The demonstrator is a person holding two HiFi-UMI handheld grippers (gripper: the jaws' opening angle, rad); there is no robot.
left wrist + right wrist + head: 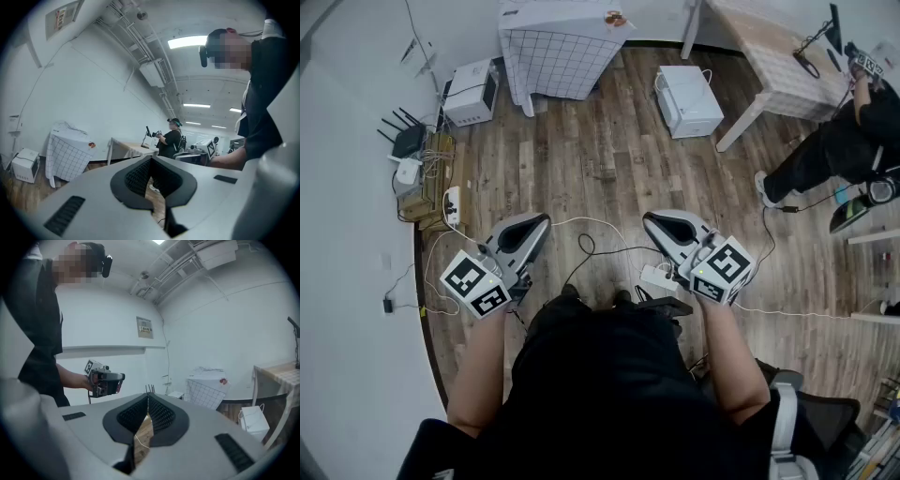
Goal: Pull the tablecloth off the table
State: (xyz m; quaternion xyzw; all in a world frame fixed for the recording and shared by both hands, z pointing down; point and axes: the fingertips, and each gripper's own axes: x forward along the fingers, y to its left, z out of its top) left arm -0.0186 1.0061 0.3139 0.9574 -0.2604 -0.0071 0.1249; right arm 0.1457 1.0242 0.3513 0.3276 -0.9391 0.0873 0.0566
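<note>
The left gripper (151, 159) has its jaws closed together, with nothing between them. Beyond it, on the left side of the floor (18, 194), stands a table under a checked tablecloth (70, 157), and a white box (24, 165) is just left of it. Further back a person (169, 140) stands at a bare table (126, 147). At the right edge, the wearer's forearm (229, 159) reaches to the right gripper (208, 146).

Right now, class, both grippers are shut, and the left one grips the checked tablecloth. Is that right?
Not quite. Both are shut, but the left gripper grips nothing. The left gripper view shows its jaws closed with nothing between them, and the tablecloth is far across the room.
</note>
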